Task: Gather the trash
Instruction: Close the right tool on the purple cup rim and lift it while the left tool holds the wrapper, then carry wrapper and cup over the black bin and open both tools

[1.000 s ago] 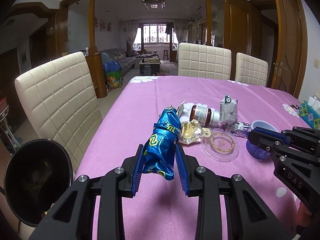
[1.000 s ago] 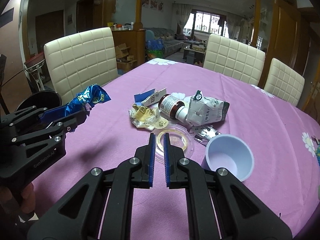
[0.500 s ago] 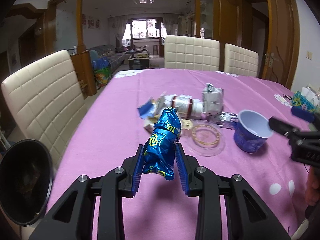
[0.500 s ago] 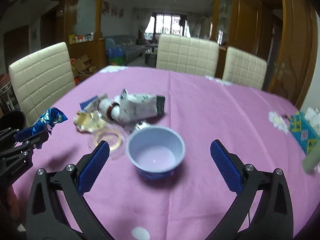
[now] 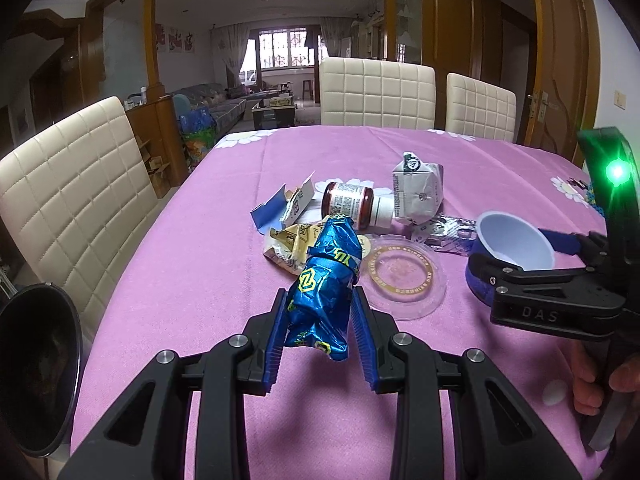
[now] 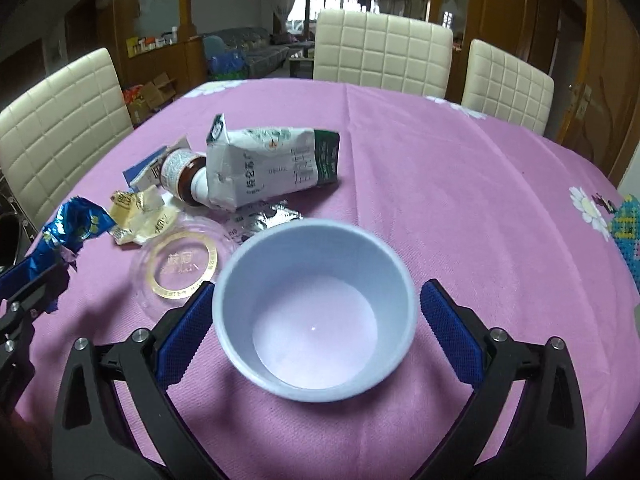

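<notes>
My left gripper (image 5: 320, 296) is shut on a crumpled blue foil wrapper (image 5: 328, 276), held just above the purple tablecloth (image 5: 192, 280). The wrapper (image 6: 76, 228) also shows at the left edge of the right wrist view. An empty pale blue cup (image 6: 316, 312) stands upright between the jaws of my right gripper (image 6: 318, 290), which are closing. The left pad sits at the rim and a small gap shows at the right pad. From the left wrist view the right gripper (image 5: 520, 252) straddles the cup (image 5: 516, 246).
More trash lies mid-table: a brown bottle (image 5: 352, 204), a white carton (image 5: 418, 192), a clear lid (image 5: 404, 276), a yellow wrapper (image 5: 286, 248), a torn blue box (image 5: 280, 208) and foil (image 5: 448, 232). A black bin (image 5: 36, 372) stands left of the table. Cream chairs surround it.
My right gripper went from shut to wide open, swung right and came down around the cup. The left gripper kept its hold on the blue wrapper and shifted a little.
</notes>
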Motion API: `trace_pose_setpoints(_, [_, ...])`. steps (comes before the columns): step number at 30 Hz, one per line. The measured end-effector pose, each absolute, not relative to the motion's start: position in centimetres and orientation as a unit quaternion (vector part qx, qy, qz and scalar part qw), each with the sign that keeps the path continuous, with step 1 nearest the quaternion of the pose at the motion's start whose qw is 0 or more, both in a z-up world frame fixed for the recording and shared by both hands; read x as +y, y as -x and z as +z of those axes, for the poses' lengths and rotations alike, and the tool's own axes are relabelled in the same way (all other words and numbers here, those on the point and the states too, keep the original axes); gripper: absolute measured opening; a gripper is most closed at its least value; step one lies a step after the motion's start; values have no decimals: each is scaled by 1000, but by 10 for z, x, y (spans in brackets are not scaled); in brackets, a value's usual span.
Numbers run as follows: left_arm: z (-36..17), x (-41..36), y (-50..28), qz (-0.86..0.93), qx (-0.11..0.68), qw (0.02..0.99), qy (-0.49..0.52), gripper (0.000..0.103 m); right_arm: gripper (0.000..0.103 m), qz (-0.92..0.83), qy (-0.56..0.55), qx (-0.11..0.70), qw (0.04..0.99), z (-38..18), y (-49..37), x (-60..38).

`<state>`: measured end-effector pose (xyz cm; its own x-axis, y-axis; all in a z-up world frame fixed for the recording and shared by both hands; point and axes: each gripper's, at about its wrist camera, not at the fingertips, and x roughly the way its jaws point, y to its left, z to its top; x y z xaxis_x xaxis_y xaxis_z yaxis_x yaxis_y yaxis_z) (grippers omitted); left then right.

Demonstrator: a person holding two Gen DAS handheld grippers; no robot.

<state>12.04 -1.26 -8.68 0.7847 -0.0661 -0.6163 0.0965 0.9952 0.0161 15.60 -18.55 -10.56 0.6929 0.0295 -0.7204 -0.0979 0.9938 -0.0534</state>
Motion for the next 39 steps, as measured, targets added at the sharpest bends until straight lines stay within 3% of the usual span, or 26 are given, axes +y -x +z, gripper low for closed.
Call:
trace_pose_setpoints(13, [-76,11,-103,-9,300,953,-35,31,81,106,96,336,931,-76,-117,-125])
trace_pose_setpoints(39, [-65,138,-67,127,282,951,-10,31,81,233,172,302,908,-58,-98,18])
